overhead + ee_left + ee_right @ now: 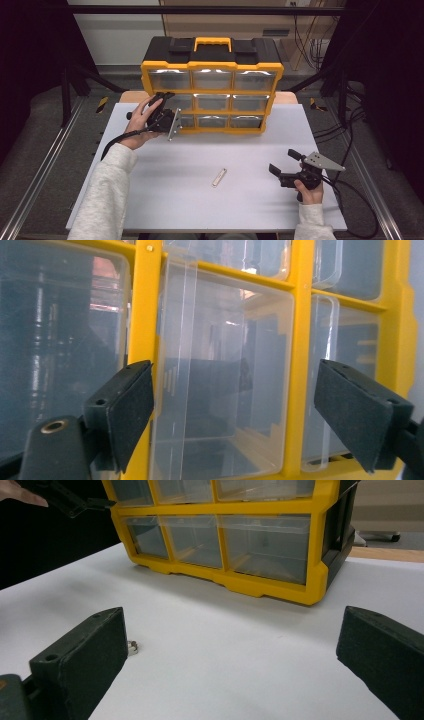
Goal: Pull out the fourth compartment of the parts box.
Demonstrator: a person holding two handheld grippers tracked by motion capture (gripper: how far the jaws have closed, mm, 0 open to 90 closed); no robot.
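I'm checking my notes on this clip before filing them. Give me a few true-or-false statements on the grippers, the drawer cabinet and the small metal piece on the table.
1. The left gripper is up at the cabinet's left drawers. True.
2. The right gripper holds the metal piece. False: its jaws are open and the piece lies on the table.
3. The left gripper's jaws are open. True.
4. The cabinet lies flat on its back. False: it stands upright, drawers facing the person.

white table top (pixel 150 200) | wooden board under it (pixel 131 96) | black frame rails (pixel 50 155) | dark floor (pixel 395 150) | cables at right (pixel 320 50)
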